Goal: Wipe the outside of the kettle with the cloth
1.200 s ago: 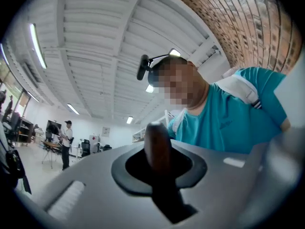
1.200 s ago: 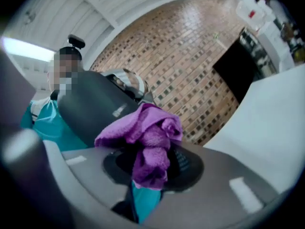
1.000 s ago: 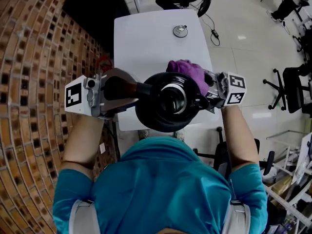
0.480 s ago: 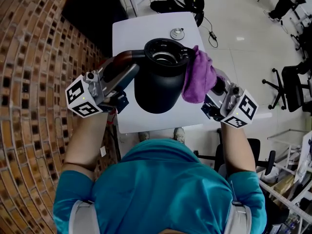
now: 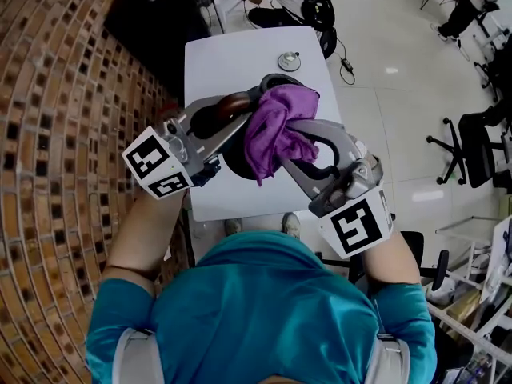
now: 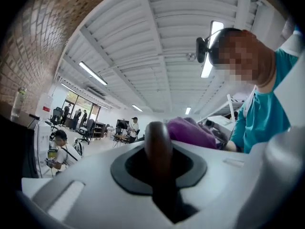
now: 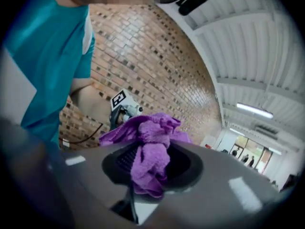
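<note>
The black kettle (image 5: pixel 234 160) is held above the white table (image 5: pixel 228 54), mostly hidden behind the cloth. My left gripper (image 5: pixel 228 114) is shut on its brown handle (image 5: pixel 232 102); in the left gripper view that handle (image 6: pixel 159 149) runs between the jaws. The bunched purple cloth (image 5: pixel 272 130) lies over the kettle's top and near side, with my right gripper (image 5: pixel 278 141) shut on it. In the right gripper view the cloth (image 7: pixel 151 159) fills the gap between the jaws, and in the left gripper view the cloth (image 6: pixel 190 132) shows just beyond the handle.
A round metal lid (image 5: pixel 289 61) lies at the table's far end. A brick wall (image 5: pixel 56 134) runs along the left. Office chairs (image 5: pixel 472 146) stand on the pale floor to the right. People sit and stand in the room behind (image 6: pixel 59 144).
The right gripper has rolled and swung the cloth from the kettle's right side up over its top. The kettle has tipped away and moved slightly towards the far end, and its open mouth is now covered.
</note>
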Tool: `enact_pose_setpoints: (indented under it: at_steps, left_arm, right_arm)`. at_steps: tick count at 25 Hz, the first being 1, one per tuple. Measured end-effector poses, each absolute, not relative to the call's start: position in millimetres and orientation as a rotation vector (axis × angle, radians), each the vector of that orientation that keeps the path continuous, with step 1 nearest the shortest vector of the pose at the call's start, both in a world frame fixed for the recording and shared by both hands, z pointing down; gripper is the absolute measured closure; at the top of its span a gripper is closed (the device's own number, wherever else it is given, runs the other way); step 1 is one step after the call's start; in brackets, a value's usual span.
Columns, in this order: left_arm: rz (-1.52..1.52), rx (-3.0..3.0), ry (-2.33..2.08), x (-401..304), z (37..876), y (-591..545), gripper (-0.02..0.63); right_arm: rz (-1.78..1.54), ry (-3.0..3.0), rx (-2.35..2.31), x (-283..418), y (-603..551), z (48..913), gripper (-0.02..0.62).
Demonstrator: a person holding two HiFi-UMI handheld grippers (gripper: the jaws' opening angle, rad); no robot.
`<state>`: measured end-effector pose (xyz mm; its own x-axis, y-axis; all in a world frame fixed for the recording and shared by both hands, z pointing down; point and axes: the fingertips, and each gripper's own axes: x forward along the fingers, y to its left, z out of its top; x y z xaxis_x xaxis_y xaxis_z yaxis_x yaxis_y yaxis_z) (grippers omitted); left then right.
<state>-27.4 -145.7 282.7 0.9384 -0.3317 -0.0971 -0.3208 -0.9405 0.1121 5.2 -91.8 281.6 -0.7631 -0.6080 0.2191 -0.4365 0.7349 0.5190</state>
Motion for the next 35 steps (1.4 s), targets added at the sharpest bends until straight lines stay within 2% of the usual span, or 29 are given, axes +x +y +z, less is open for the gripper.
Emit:
enact_pose_setpoints:
  at_steps: [3,5,9,12,14,17,20,28,32,35]
  left_arm:
    - [-0.061,3.104,-0.460,-12.9,287.8,-135.3,0.532]
    - [-0.052,3.133,-0.400,-11.7,288.6,-128.1,0.532]
    - [0.020,3.247,-0.202,-2.1,280.6,-95.7,0.532]
    - [0.059,3.284,-0.043,2.2,280.6,-74.6,0.534]
    - [0.097,3.297,0.018,4.7,282.9,-67.2,0.533]
    - [0.215,3.294,0.046,8.9,293.8,-63.2,0.532]
    - [0.296,3.283,0.054,12.6,303.3,-61.7,0.533]
    - [0.329,3.261,0.016,15.4,312.0,-68.2,0.532]
    - [0.168,3.237,0.020,12.2,298.8,-66.7,0.533]
    - [0.003,3.235,0.090,0.1,278.7,-58.0,0.534]
  right_arm:
    - [-0.720,-2.521,0.701,-8.8,-86.2,280.4,0.491]
    - [-0.667,-2.593,0.651,-4.3,-79.6,272.8,0.491]
    - [-0.217,-2.817,0.638,11.6,-90.9,248.0,0.491]
    - [-0.019,-2.860,0.296,6.8,-96.6,244.4,0.491]
    - [-0.075,-2.790,0.132,3.2,-96.7,246.4,0.491]
    - [-0.319,-2.604,0.118,-8.1,-88.5,246.5,0.494]
    - [-0.398,-2.559,0.081,-26.4,-73.9,243.9,0.494]
    - [-0.671,-2.355,-0.011,-60.8,-51.5,265.6,0.494]
    - [-0.589,-2.493,-0.063,-42.3,-51.2,251.6,0.494]
    - [-0.235,-2.756,0.004,-9.5,-71.5,235.5,0.494]
